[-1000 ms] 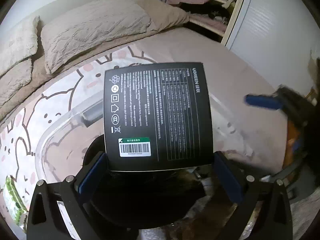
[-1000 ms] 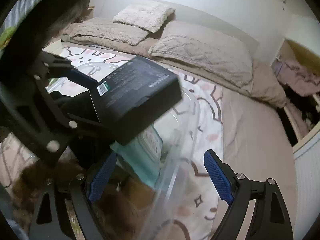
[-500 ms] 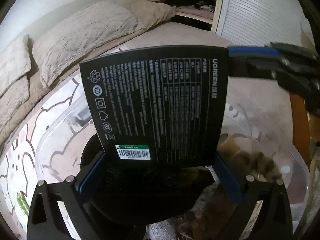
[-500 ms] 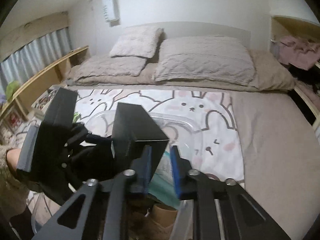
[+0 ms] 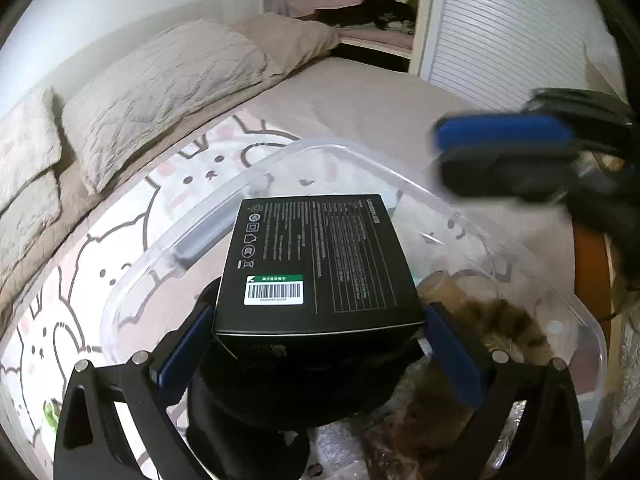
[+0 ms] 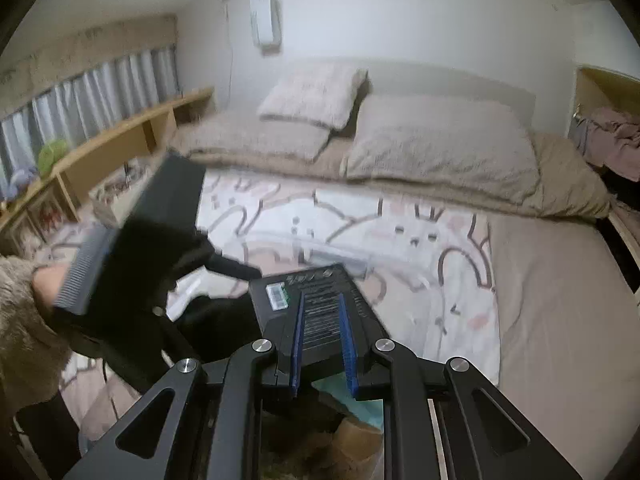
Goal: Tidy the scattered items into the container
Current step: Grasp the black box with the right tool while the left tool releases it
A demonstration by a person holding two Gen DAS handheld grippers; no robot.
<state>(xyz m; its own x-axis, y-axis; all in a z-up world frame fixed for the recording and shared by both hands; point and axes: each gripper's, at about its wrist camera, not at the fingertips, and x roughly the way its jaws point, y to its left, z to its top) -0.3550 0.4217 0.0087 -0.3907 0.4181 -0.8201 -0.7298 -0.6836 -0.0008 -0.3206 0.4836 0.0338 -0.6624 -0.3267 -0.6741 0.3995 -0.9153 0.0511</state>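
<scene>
A black box (image 5: pixel 318 264) with white print and a green-and-white barcode label is seen lying flat, label side up, inside a clear plastic bin (image 5: pixel 280 160) that rests on a bed with a bunny-print blanket (image 5: pixel 120 236). In the left wrist view the left gripper (image 5: pixel 318 344) is spread wide, its blue pads (image 5: pixel 184 348) flanking the near end of the box; whether the pads press on the box cannot be told, and a narrow gap appears at the right pad. Beneath the box a round black object (image 5: pixel 296 392) is seen, and to the right a brown furry item (image 5: pixel 500 320) lies in the bin. The right gripper (image 6: pixel 323 340) is seen from its own camera with its fingers drawn nearly together, a narrow gap between the blue pads, held just above the box (image 6: pixel 316 312); nothing is gripped between them. In the left view the same gripper (image 5: pixel 504 148) appears blurred over the bin's far right rim. Two pillows (image 6: pixel 400 136) are seen at the head of the bed.
</scene>
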